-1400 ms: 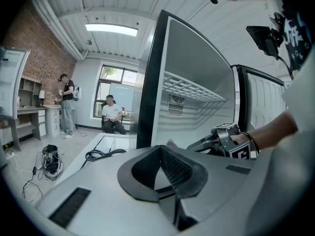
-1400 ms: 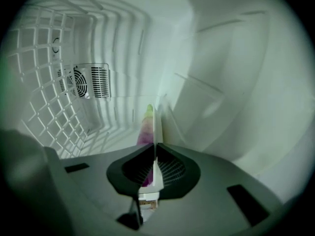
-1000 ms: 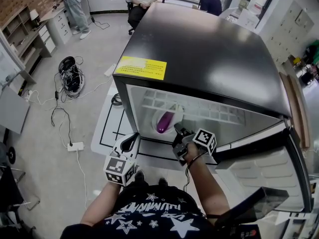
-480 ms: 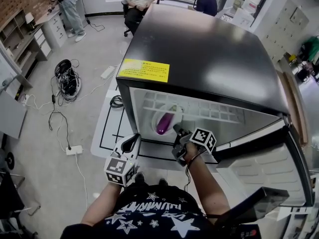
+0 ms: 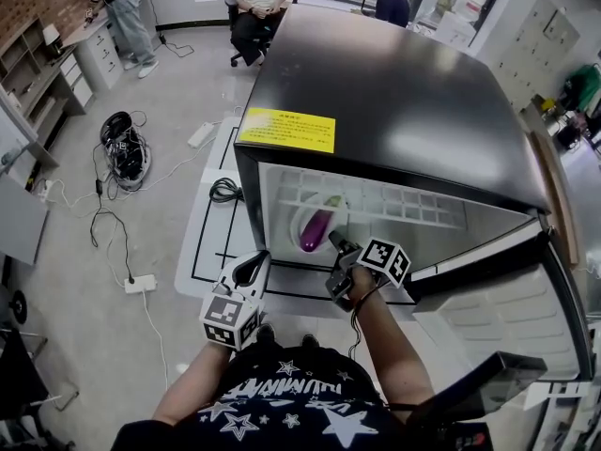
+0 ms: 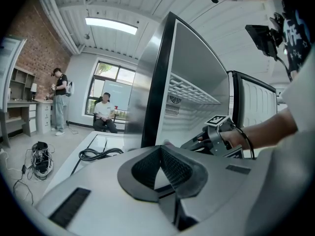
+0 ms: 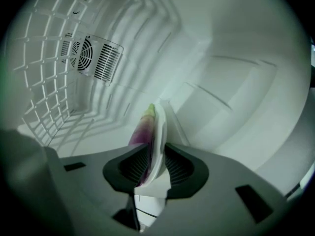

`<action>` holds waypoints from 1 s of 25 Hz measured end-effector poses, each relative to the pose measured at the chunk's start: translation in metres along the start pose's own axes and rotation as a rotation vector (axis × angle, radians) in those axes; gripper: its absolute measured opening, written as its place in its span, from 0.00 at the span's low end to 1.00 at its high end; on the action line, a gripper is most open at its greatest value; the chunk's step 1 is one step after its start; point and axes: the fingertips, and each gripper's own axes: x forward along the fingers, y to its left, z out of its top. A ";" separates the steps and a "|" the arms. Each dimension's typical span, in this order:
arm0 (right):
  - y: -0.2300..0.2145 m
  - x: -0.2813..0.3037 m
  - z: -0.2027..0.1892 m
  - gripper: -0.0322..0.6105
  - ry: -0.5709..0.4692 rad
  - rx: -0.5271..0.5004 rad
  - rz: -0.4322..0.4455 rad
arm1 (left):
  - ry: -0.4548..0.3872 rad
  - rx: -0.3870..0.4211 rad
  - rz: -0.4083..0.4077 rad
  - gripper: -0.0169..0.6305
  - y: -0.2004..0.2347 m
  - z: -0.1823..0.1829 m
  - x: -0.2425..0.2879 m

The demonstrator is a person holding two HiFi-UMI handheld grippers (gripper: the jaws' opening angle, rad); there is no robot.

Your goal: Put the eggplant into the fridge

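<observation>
Eggplant [image 5: 317,229], purple with a green tip, lies on a white plate [image 5: 302,218] inside the open fridge [image 5: 394,92], below the wire shelf [image 5: 376,201]. The right gripper [image 5: 336,245] is clamped on the plate's near rim. In the right gripper view the plate [image 7: 160,129] stands edge-on between the two jaws. The eggplant [image 7: 144,127] lies against its left face and points away from the gripper [image 7: 155,149] into the fridge. Whether the plate rests on the fridge floor cannot be told.

Compared with one second ago, plate and eggplant keep almost the same place in the fridge opening, and the right gripper remains on the rim. The whole scene has slid slightly rightward in the head view.

The right hand [image 5: 362,285] reaches forward from a nearly straight forearm, its gripper rolled to one side. The left gripper [image 5: 255,263] hangs lower, outside the fridge and left of its front edge. In its own view the jaw tips meet with nothing between them [image 6: 158,149]. The fridge door [image 5: 507,318] stands open at right.
</observation>
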 end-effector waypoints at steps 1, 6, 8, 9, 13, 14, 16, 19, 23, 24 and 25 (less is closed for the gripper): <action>-0.001 -0.001 0.000 0.18 -0.006 0.000 -0.006 | -0.001 0.003 -0.006 0.04 0.000 0.000 0.000; -0.005 -0.007 0.000 0.18 -0.037 0.002 -0.040 | 0.002 0.025 -0.044 0.04 0.002 0.003 0.001; -0.008 -0.012 0.000 0.18 -0.060 0.018 -0.048 | 0.002 0.029 -0.059 0.04 0.001 0.003 0.001; -0.009 -0.015 0.001 0.18 -0.081 0.025 -0.050 | 0.002 0.029 -0.069 0.04 0.001 0.003 0.001; -0.014 -0.032 0.005 0.18 -0.194 0.045 -0.043 | 0.003 0.028 -0.123 0.04 -0.005 0.001 0.000; -0.016 -0.036 0.005 0.18 -0.216 0.052 -0.039 | 0.005 0.027 -0.138 0.04 -0.006 -0.001 0.000; -0.017 -0.041 0.004 0.18 -0.243 0.049 -0.033 | 0.013 0.029 -0.163 0.04 -0.010 -0.005 0.001; -0.007 -0.046 -0.001 0.18 -0.244 -0.020 -0.012 | 0.027 0.027 -0.185 0.04 -0.013 -0.008 0.002; 0.013 -0.050 -0.007 0.17 -0.221 -0.205 0.005 | 0.018 0.025 -0.201 0.04 -0.016 -0.005 0.003; 0.018 -0.050 -0.006 0.17 -0.222 -0.242 0.008 | 0.018 0.028 -0.201 0.04 -0.016 -0.004 0.004; 0.022 -0.050 -0.005 0.17 -0.224 -0.267 0.016 | 0.019 0.029 -0.200 0.04 -0.017 -0.005 0.005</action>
